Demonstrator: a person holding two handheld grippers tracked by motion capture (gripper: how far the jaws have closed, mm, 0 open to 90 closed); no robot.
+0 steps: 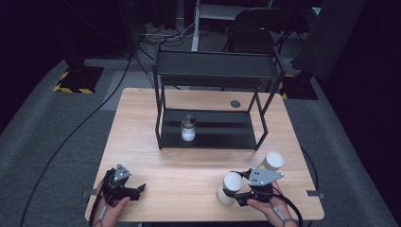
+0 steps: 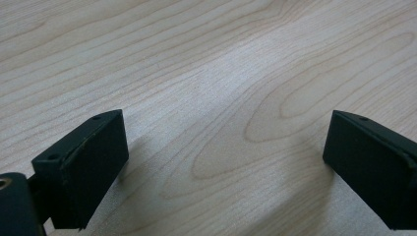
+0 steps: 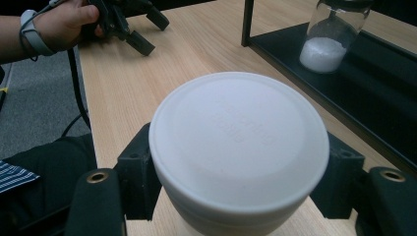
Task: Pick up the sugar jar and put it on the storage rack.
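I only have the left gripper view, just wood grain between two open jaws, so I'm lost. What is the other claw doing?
Observer: The right claw is closed on a white lidded container, standing on the table near the person's edge.
Operator: Anything else on the table?
Observer: A second white container stands just beyond the right claw, and a black two-tier shelf stands at the far middle.
Operator: Is the shelf loaded?
Observer: Its bottom tier holds a glass jar partly filled with white powder.
Operator: And where am I?
Observer: The left claw is at the table's near left corner, open over bare wood.
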